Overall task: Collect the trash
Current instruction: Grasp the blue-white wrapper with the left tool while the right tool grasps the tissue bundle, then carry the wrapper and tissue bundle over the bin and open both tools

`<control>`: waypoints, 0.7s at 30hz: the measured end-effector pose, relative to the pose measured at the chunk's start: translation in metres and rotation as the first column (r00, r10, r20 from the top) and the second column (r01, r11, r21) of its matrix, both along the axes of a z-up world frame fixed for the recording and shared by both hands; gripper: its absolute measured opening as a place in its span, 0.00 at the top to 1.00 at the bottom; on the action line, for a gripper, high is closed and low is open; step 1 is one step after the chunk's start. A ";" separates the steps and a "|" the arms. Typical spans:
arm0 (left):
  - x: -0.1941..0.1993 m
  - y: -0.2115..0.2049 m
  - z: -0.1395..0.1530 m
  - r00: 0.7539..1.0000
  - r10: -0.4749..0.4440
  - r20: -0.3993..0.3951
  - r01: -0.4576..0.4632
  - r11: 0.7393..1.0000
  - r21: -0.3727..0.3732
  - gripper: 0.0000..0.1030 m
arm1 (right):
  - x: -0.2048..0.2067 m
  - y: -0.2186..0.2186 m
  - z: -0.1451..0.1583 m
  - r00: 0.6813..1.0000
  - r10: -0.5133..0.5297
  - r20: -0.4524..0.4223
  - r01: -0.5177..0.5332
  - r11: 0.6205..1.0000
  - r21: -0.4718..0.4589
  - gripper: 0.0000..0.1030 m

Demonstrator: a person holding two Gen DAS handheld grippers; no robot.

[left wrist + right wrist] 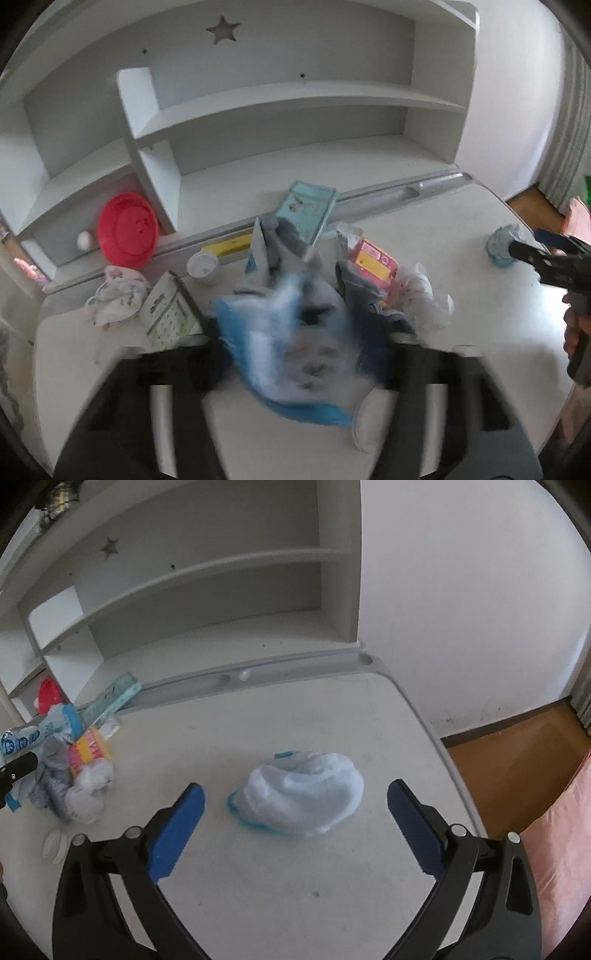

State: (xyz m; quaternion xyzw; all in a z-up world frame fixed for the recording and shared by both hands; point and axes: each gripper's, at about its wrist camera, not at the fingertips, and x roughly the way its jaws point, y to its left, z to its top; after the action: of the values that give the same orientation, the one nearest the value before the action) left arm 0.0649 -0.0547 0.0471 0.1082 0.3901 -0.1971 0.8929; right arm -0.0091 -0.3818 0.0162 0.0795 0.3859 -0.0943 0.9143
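Only the left wrist view shows the left gripper blurred around a blue-white plastic wrapper, grip unclear; the right gripper gapes wide before a crumpled white-blue wad.

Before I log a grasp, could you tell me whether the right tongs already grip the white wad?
No, the right tongs stand open around the wad, touching nothing.

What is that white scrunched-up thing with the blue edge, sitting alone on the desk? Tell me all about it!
The white bundle looks like soft, crumpled padding rolled into a lump, with a thin turquoise edge peeking out at its top and lower left. It rests on the white desk, apart from the pile of wrappers. The right tongs stand wide open on either side of it, blue pads not touching it.
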 end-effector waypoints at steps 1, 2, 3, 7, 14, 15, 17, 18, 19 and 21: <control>0.000 0.000 -0.001 1.000 -0.004 0.003 0.004 1.000 -0.005 0.55 | 0.004 -0.001 -0.003 1.000 0.000 -0.012 0.000 1.000 0.003 0.23; -0.001 0.001 -0.001 1.000 -0.006 0.011 0.006 1.000 -0.013 0.57 | 0.007 -0.002 -0.007 1.000 0.002 -0.025 -0.002 1.000 0.009 0.44; -0.001 0.002 0.000 1.000 -0.003 0.018 0.004 1.000 -0.020 0.58 | 0.010 -0.004 -0.012 0.999 0.008 -0.039 -0.007 0.999 0.031 0.58; -0.003 0.013 0.012 0.998 0.031 0.062 -0.027 0.997 -0.074 0.61 | 0.003 -0.009 -0.011 1.000 0.016 -0.004 -0.016 0.997 0.073 0.76; -0.014 0.032 0.046 0.991 0.067 0.117 -0.049 0.987 -0.151 0.64 | -0.017 -0.009 0.015 0.997 0.019 0.078 -0.025 0.996 0.083 0.77; -0.015 0.035 0.049 0.990 0.074 0.117 -0.053 0.984 -0.169 0.64 | -0.018 -0.007 0.018 0.996 0.028 0.084 -0.035 0.996 0.085 0.77; -0.016 0.040 0.054 0.990 0.082 0.119 -0.060 0.982 -0.181 0.64 | -0.022 -0.002 0.019 0.995 0.040 0.090 -0.048 0.995 0.093 0.77; -0.018 0.041 0.056 0.989 0.087 0.123 -0.064 0.981 -0.182 0.64 | -0.024 0.001 0.018 0.995 0.049 0.092 -0.059 0.993 0.102 0.77; -0.020 0.043 0.058 0.988 0.092 0.127 -0.067 0.980 -0.186 0.64 | -0.026 0.004 0.018 0.994 0.056 0.094 -0.067 0.992 0.111 0.77; -0.025 0.047 0.064 0.986 0.095 0.138 -0.067 0.978 -0.197 0.64 | -0.033 0.010 0.017 0.992 0.077 0.104 -0.091 0.985 0.144 0.77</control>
State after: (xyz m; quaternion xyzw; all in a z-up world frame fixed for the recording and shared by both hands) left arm 0.0400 -0.0081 0.1113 0.0200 0.3070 -0.1887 0.9326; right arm -0.0416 -0.3714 0.0337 0.1355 0.3493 -0.0226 0.9269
